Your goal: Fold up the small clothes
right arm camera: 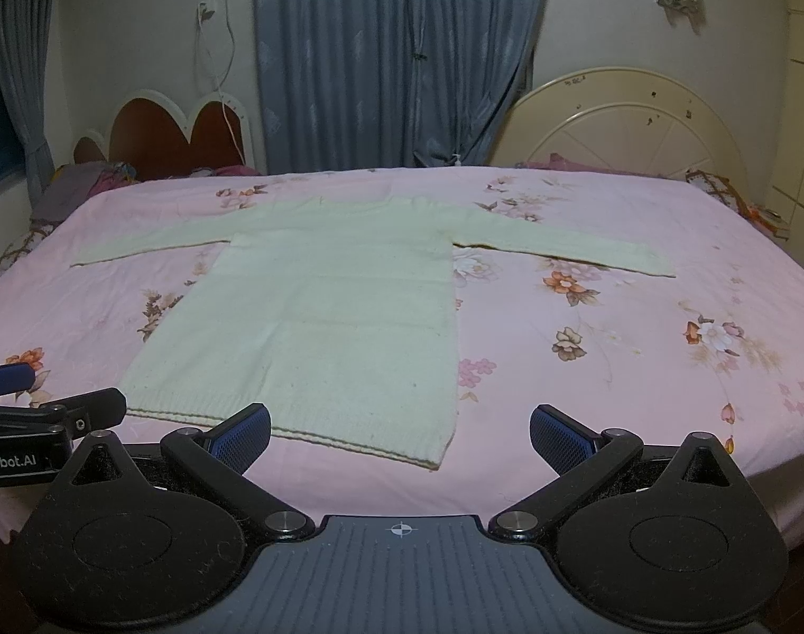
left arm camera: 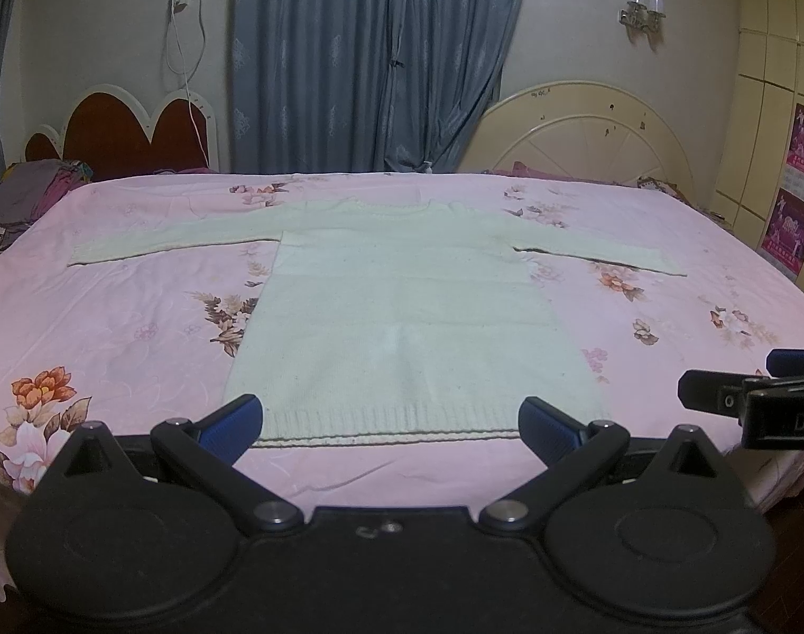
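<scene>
A pale cream knitted sweater lies flat on the pink floral bedsheet, both sleeves spread out sideways and its ribbed hem nearest me. My left gripper hovers just before the hem, open, with nothing between its blue-padded fingers. My right gripper is open too, near the hem's right corner, holding nothing. The right gripper shows at the right edge of the left wrist view, and the left gripper at the left edge of the right wrist view.
The bed fills both views, with its near edge just under the grippers. Beyond it stand blue curtains, a red heart-shaped headboard and a cream round headboard. Bundled bedding lies at the far left.
</scene>
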